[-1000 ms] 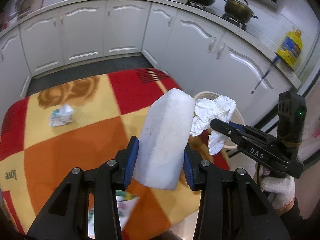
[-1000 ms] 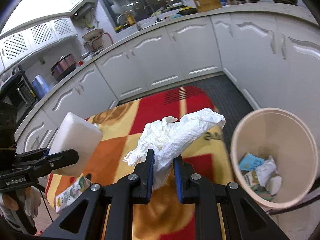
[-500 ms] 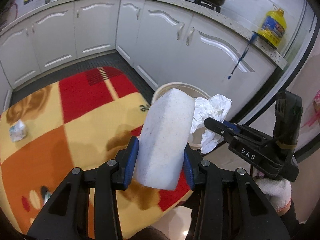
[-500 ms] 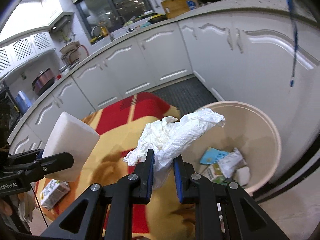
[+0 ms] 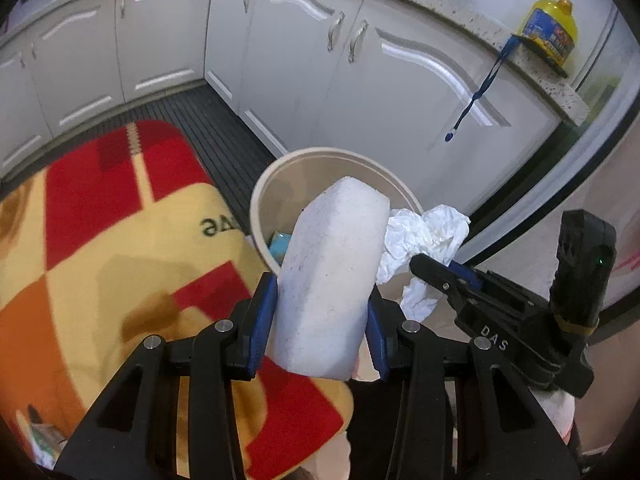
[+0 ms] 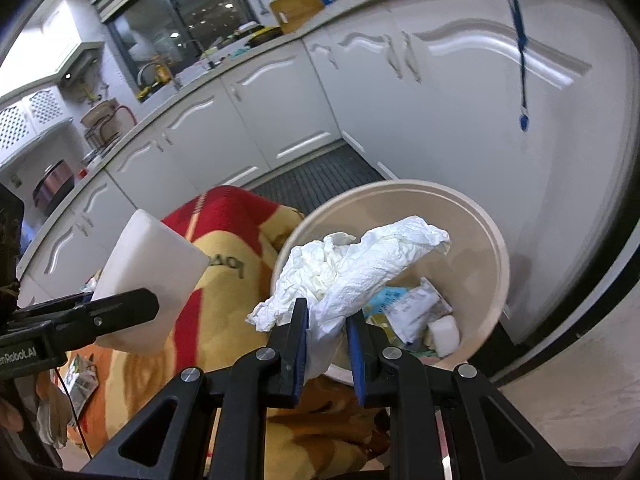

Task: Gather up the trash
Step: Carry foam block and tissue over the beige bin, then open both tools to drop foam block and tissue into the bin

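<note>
Trash here is two pieces: a white, chunky foam block [image 5: 332, 276] clamped across its flat faces by the left gripper [image 5: 322, 320], and a crumpled white paper tissue [image 6: 352, 268] pinched near its lower end by the right gripper [image 6: 327, 340]. Both hang over or just beside the round beige plastic bin [image 6: 496, 248], which already holds wrappers and a small white chunk. The block looks light and stiff, probably slightly crushable. The tissue is soft and limp, apt to cling to a pad. The bin stands beside a red, orange and yellow patterned cloth [image 5: 100, 240].
</note>
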